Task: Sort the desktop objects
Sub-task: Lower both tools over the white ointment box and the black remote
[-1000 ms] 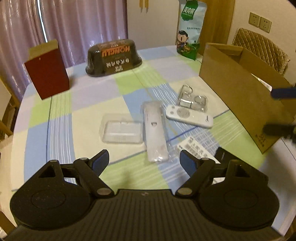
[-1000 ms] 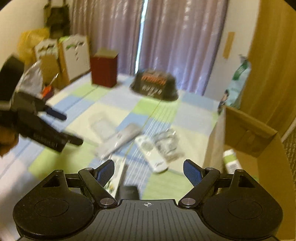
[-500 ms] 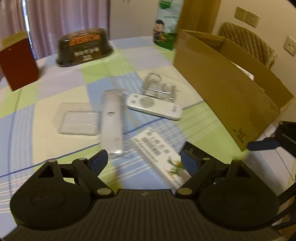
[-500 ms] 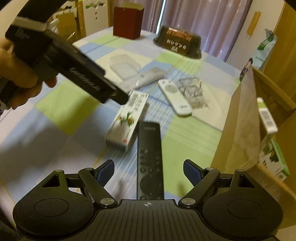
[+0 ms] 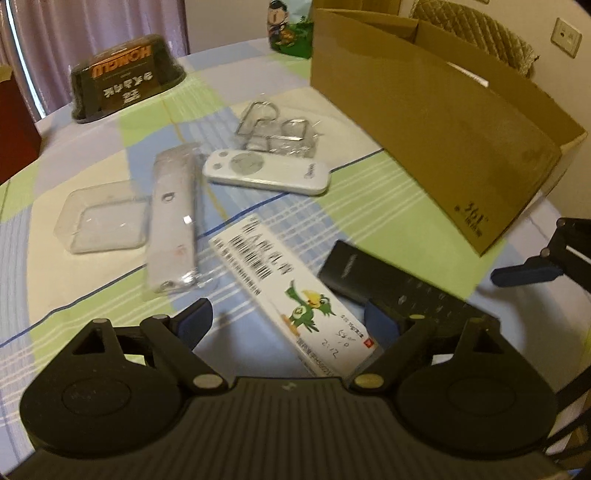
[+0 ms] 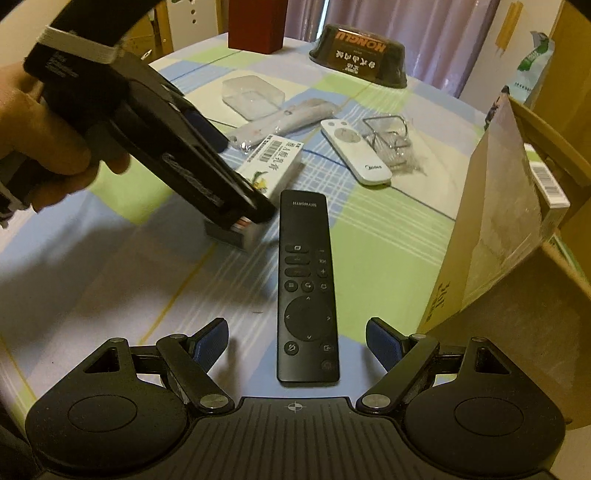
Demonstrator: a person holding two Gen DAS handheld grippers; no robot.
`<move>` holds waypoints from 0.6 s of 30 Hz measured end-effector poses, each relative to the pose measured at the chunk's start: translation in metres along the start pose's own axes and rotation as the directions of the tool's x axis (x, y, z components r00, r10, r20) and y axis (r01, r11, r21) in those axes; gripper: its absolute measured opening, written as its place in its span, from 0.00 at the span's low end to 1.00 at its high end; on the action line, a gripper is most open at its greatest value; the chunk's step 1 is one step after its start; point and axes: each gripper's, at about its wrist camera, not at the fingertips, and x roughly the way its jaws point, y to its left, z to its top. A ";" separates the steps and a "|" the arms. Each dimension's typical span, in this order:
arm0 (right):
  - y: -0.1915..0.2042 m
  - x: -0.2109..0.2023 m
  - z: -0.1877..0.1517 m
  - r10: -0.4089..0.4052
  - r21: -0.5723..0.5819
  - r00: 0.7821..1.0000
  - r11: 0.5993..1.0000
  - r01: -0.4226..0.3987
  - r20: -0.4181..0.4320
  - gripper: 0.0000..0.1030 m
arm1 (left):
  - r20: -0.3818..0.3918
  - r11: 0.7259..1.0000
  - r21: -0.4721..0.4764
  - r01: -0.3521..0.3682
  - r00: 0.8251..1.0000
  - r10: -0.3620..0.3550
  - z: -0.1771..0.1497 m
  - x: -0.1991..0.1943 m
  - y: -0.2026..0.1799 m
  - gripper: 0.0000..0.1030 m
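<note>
While the right gripper (image 6: 297, 341) hung low over the table (image 6: 110, 280) with its jaws spread wide and nothing between them, a black remote (image 6: 306, 288) lay flat just ahead, lined up with the gap and pointing away. The left gripper (image 5: 286, 317) was likewise released, its blue pads (image 5: 195, 317) apart on either side of a white carton (image 5: 291, 291) printed with a barcode and a green cartoon bird. From the right wrist view that gripper (image 6: 236, 201), held in a hand (image 6: 40, 144), reached over the near end of the carton (image 6: 275, 162); whether it touched the carton I could not tell.

The black remote (image 5: 391, 288) sat just right of the carton, near the table's edge. Beyond them lay a long white item in clear wrap (image 5: 173, 218), a clear plastic tray (image 5: 103, 218) beside it, a white remote (image 5: 266, 171), and a bagged wire rack (image 5: 277, 127) just behind that remote. An open cardboard box (image 5: 436, 122) stood at the right, with a boxed item (image 6: 546, 181) visible inside. At the far side stood a dark domed package (image 5: 125, 75), a red box (image 6: 256, 24) and a green snack bag (image 5: 291, 27).
</note>
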 end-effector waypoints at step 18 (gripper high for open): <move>-0.002 0.027 0.023 -0.049 0.152 0.997 0.988 0.040 0.057 0.61 | 0.003 1.000 -0.001 -0.004 1.000 0.004 -0.006 -0.012 0.025 0.84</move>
